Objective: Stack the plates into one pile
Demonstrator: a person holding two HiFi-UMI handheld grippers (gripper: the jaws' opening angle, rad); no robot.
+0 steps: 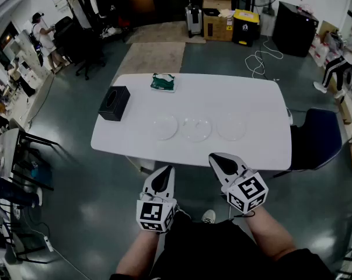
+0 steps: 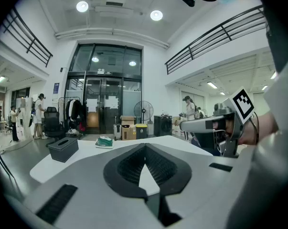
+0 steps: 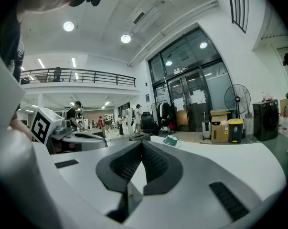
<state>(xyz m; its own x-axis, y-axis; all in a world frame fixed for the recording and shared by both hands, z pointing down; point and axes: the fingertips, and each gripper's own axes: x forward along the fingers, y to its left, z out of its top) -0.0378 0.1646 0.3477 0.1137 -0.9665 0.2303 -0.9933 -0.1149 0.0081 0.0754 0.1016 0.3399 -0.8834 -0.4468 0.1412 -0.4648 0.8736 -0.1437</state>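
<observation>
While both hand-held grippers (image 1: 168, 169) (image 1: 213, 156) hover closed, plates (image 1: 164, 127) (image 1: 196, 129) (image 1: 231, 127) lie ahead.

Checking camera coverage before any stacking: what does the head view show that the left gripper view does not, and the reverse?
Only the head view: three clear plates, left, middle, right, lying apart in a row on the table, and a dark chair beside it. Only the left gripper view: the left tool, jaws meeting, shut and empty; glass doors; ceiling lights. Both: the white table, black box, green packet, right tool.
</observation>
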